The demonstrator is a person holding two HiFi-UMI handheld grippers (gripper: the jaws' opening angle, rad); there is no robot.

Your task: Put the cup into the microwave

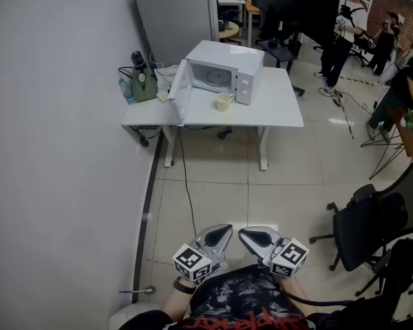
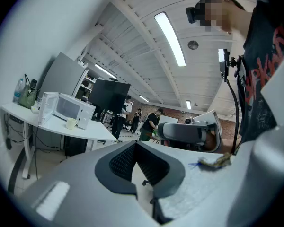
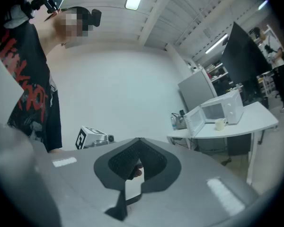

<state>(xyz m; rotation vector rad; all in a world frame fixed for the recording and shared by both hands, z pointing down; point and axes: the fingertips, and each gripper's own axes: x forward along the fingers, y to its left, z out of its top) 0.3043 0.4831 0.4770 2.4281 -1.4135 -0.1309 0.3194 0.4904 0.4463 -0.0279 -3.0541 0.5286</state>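
Both held low at 6 o'clock, against my shirt. Left hand-held gripper (image 1: 220,236) is clenched, jaws tip to tip, nothing in it. Right hand-held gripper (image 1: 248,236) is clenched too, empty. The cup (image 1: 224,102) stands upright on the white bench (image 1: 279,108), far off at 12 o'clock, well apart from both. It sits just in front of the microwave (image 1: 227,71), not inside. The microwave door (image 1: 179,91) is swung open toward 9 o'clock. A green bag (image 1: 143,86) sits at the bench's 9 o'clock end, beside the door. A black office chair (image 1: 372,222) is at 3 o'clock on the tiled floor (image 1: 220,184).
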